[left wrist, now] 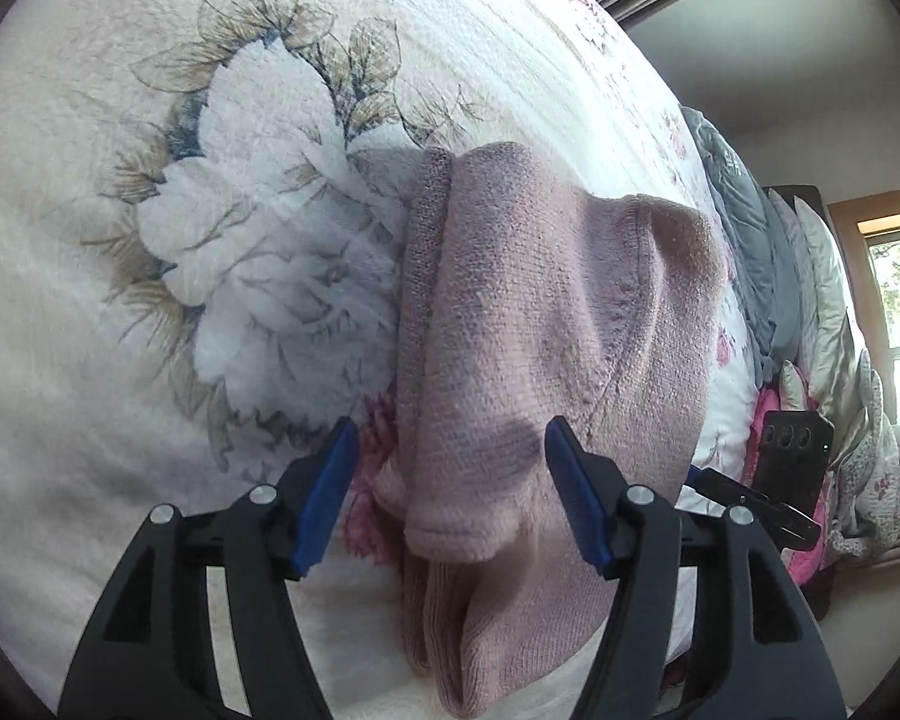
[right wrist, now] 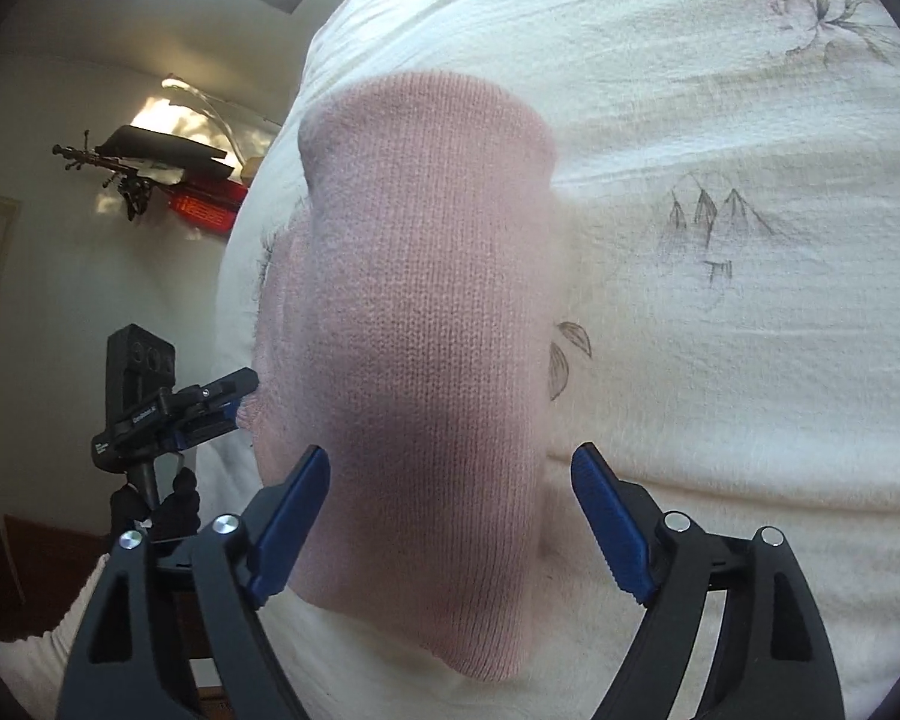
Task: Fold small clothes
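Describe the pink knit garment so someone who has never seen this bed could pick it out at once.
Start with the cream bedspread printed with a large white flower ringed by tan leaves. The pink knit garment lies folded just beside that flower, between the open jaws of the left gripper. It is the only plain, dusty-pink ribbed knit there; the grey and floral bedding is piled further off.

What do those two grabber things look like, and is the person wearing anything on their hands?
Each grabber is black plastic with two long arms, cut-out slots and shiny silver bolts. The left gripper and right gripper both end in blue ridged finger pads. From the right camera, the left gripper carries a black box with round holes, and the hand holding it wears a black glove with a white ribbed sleeve below.
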Motion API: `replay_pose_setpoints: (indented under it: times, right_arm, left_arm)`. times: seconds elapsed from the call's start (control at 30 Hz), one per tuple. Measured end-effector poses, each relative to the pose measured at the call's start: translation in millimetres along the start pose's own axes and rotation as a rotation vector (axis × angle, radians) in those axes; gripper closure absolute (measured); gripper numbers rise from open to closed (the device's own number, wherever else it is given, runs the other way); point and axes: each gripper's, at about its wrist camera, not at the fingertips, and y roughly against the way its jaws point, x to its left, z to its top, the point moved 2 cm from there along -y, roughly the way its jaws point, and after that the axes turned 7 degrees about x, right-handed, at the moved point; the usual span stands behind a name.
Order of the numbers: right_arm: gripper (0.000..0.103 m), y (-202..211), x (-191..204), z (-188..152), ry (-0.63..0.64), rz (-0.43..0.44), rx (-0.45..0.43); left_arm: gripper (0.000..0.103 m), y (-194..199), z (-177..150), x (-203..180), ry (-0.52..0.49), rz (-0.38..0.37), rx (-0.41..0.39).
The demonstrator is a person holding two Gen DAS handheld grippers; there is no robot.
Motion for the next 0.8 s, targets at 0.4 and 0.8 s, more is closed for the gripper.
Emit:
replay_pose_setpoints:
  times: [0.4, 0.8]
  right_arm:
    - [0.006, -44.6, -16.0, 13.0, -0.032, 0.168, 0.059]
    - [0.032, -11.3, -11.0, -9.3, 0.007, 0.253, 0.011]
  left_arm:
    - [0.025, -44.6, 21.4, -9.7, -0.061, -0.193, 0.085]
    - [0.063, -37.5, -7.6, -42.9, -0.124, -0.289, 0.025]
